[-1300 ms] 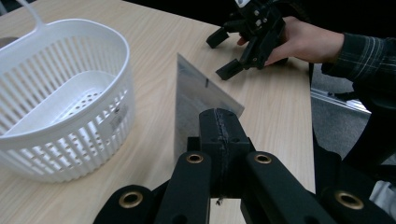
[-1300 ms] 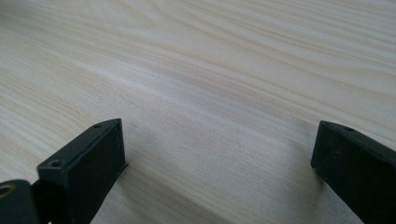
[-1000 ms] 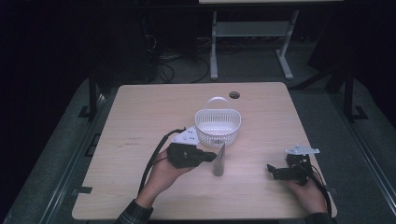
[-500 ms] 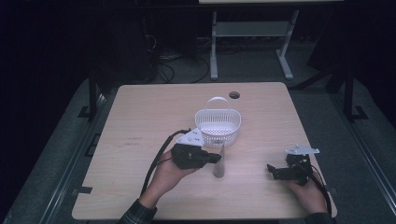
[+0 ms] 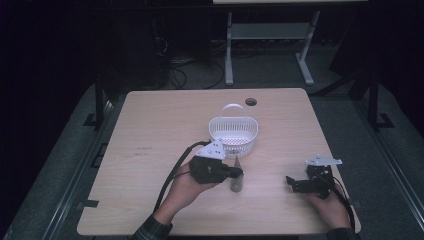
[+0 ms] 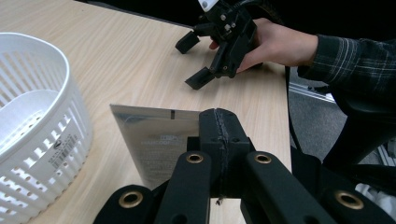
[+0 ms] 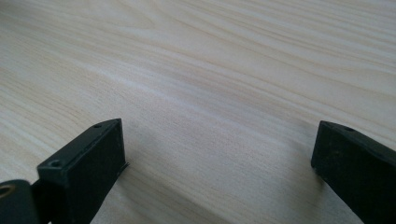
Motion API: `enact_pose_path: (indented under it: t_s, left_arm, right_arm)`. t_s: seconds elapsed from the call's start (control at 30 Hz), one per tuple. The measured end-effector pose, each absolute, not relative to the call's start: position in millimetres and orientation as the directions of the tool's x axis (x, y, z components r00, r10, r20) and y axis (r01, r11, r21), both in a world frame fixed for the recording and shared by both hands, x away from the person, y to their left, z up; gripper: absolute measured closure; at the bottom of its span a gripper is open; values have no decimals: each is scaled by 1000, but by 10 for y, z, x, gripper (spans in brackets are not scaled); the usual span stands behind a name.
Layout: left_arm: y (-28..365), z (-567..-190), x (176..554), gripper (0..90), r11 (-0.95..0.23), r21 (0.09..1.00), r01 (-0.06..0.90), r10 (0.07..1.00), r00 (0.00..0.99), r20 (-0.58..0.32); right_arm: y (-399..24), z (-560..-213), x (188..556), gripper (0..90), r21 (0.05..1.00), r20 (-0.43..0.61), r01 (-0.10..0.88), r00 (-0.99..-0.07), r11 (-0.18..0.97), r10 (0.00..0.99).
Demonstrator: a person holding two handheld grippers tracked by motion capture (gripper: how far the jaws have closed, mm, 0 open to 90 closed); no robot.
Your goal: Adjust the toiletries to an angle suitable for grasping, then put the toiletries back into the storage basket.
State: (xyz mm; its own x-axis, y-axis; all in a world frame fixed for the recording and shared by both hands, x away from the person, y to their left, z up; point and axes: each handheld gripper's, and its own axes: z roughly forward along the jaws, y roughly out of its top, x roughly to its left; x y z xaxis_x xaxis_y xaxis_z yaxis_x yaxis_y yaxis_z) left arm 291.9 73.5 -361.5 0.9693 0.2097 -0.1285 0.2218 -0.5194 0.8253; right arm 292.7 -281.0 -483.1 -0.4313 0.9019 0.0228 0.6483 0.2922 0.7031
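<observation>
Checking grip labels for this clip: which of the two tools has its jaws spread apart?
The right tool, resting on the table with nothing between its jaws; the left tool is clamped on a silver pouch.

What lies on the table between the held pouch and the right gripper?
Nothing: in the high view, bare table runs from the pouch, clamped in the left gripper, to the open right gripper.

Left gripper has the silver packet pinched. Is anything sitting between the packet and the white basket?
Nothing visible does. The left gripper holds the silver packet just beside the white basket; only bare table lies between them. The right gripper, jaws open, rests well off to the other side.
</observation>
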Motion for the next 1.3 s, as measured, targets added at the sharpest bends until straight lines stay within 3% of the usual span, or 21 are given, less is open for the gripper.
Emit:
enact_pose_path:
  t_s: [0.37, 0.57, 0.83, 0.97, 1.3]
  left_arm:
    - [755, -3605, 2905, 894, -520, 825, 222, 220, 968, -122]
    - [847, -3574, 2918, 723, -518, 822, 236, 262, 959, -111]
    - [835, -3551, 2939, 343, -543, 798, 262, 332, 940, -83]
    - [793, -3536, 2963, 223, -561, 780, 277, 355, 932, -76]
    - [677, -3462, 3018, 136, -602, 748, 281, 358, 932, -63]
  right_arm:
    - [-2810, -4831, 2927, 23, 703, 23, 648, -431, 292, 902]
    - [-2810, -4831, 2927, 23, 703, 23, 648, -431, 292, 902]
    - [-2810, -4831, 2927, 23, 703, 23, 648, -431, 292, 902]
    - [-2810, -4831, 2927, 23, 703, 23, 648, -431, 292, 902]
    - [-2810, -4830, 2927, 23, 703, 23, 649, -431, 292, 902]
